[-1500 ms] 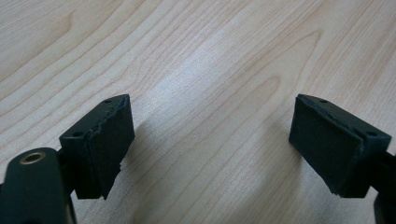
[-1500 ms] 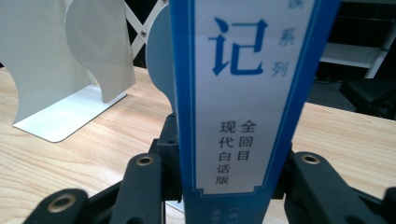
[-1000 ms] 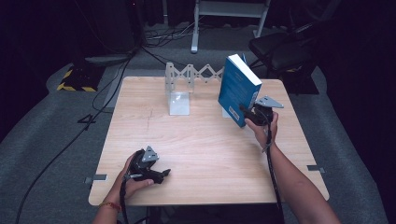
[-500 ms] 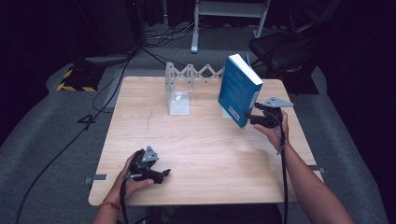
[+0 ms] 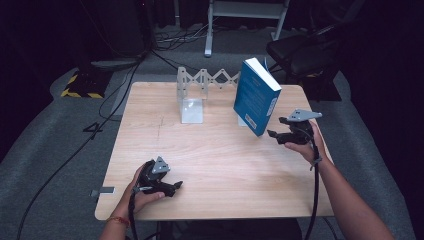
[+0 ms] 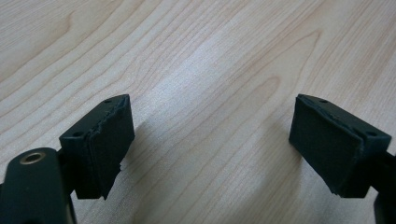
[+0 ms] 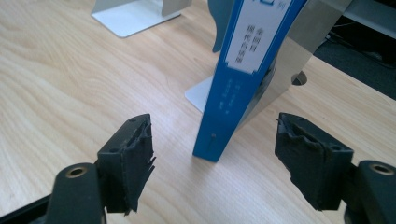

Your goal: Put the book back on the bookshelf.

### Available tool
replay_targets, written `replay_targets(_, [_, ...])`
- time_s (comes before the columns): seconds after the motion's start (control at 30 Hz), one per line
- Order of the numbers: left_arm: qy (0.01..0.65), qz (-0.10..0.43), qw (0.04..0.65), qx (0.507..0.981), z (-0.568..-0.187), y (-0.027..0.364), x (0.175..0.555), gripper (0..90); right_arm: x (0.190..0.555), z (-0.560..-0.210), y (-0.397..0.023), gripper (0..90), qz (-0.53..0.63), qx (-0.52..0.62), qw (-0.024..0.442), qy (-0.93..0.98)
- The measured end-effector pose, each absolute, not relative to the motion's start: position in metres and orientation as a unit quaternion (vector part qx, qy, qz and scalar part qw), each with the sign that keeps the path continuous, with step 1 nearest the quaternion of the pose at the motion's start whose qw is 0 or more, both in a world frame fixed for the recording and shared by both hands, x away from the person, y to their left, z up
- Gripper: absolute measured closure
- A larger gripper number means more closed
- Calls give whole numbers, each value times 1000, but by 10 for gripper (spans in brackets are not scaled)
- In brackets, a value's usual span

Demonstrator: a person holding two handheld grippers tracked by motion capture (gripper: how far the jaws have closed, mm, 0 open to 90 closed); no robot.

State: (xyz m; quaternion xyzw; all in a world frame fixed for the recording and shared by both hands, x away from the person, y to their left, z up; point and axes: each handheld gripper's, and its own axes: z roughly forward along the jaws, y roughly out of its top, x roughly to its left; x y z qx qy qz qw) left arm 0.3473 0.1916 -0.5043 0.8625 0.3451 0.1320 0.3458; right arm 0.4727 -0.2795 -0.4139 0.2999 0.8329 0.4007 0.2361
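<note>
High view | 1 blue book [image 5: 257, 97] tilted, 2 bookends [image 5: 191, 102] | right gripper [image 5: 278, 135] jaws wide, backed off book | left gripper [image 5: 170, 187] jaws wide, unmoved on tabletop [image 5: 225, 165]

The blue book [image 5: 256, 96] stands on its bottom edge on the wooden table [image 5: 210, 160], tilted back against a metal bookend [image 7: 306, 37]. White label with print on the spine, toward the table's far right.

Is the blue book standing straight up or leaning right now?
Leaning. The blue hardcover book tilts, its bottom corner on the wooden table, resting against a metal bookend.
</note>
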Motion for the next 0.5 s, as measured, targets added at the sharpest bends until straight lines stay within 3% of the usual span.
replay_targets(0.5, [347,132,346,862,-504,191,347,143,441,-428,-306,285,376,280,226,854])
